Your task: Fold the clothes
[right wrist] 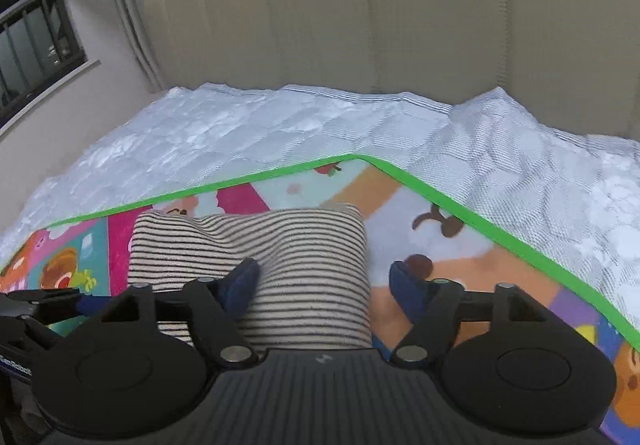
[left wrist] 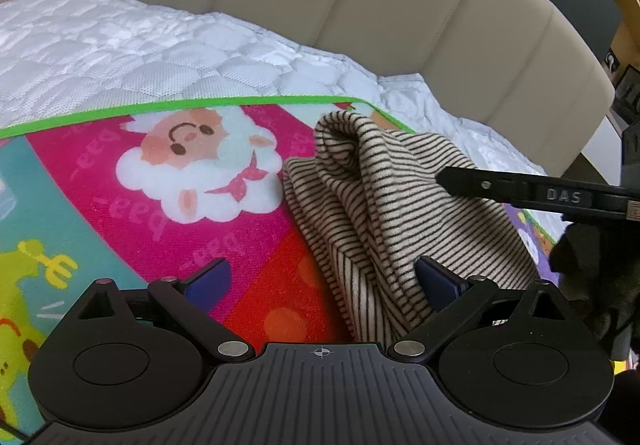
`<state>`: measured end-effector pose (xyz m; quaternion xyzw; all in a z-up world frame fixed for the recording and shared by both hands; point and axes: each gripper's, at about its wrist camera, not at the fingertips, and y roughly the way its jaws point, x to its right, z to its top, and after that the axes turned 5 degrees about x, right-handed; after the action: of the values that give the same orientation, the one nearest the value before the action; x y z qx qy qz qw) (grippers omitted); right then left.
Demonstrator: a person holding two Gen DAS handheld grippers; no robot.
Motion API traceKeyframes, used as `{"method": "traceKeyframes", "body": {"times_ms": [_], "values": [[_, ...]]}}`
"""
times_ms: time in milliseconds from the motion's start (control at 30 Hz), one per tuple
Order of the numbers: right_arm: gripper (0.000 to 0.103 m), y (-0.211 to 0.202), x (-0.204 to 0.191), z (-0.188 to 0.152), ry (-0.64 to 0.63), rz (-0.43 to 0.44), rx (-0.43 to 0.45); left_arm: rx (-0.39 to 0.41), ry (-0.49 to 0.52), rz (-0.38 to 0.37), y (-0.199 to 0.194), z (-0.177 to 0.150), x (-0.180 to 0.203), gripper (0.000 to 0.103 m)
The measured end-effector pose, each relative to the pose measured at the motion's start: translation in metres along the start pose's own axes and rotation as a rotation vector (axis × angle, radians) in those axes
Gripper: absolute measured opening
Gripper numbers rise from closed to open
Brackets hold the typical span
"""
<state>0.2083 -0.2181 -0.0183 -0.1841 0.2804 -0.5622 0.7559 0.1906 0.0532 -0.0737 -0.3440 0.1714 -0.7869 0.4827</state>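
1. Cream, black-striped knit garment (left wrist: 384, 205): bunched, centre-right of frame, on colourful cartoon-print play mat (left wrist: 120, 205).
2. Left gripper (left wrist: 320, 285): jaws spread wide, lower centre.
3. Right gripper (right wrist: 324, 285): jaws parted, straddling the garment's (right wrist: 280, 245) edge.

Both wrist views low, close, share striped garment (left wrist: 384, 205), perhaps headboard.

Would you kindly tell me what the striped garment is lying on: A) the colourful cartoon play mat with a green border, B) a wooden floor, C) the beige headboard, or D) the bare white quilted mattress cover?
A: in both wrist views the striped garment rests on the colourful play mat, inside its green border, with the white quilted cover beyond.
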Motion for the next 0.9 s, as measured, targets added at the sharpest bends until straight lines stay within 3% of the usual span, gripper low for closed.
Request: {"method": "traceKeyframes", "body": {"times_ms": [200, 400, 533, 733, 900], "values": [[0.089, -0.042, -0.011, -0.021, -0.01, -0.008, -0.007, 0.023, -0.007, 0.017, -0.007, 0.003, 0.004, 0.1], [0.092, -0.066, -0.026, -0.066, -0.048, -0.001, -0.064, 0.144, 0.014, 0.045, -0.026, 0.037, 0.03, 0.085], [0.092, -0.062, -0.041, -0.079, -0.154, -0.026, -0.073, 0.072, 0.151, 0.165, 0.009, 0.054, 0.052, 0.068], [0.093, -0.064, -0.033, -0.081, -0.114, 0.008, -0.031, 0.021, 0.251, 0.252, 0.04, 0.063, 0.06, 0.069], [0.093, -0.068, -0.034, -0.083, -0.107, 0.017, -0.011, 0.006, 0.256, 0.273, 0.055, 0.065, 0.057, 0.071]]}}
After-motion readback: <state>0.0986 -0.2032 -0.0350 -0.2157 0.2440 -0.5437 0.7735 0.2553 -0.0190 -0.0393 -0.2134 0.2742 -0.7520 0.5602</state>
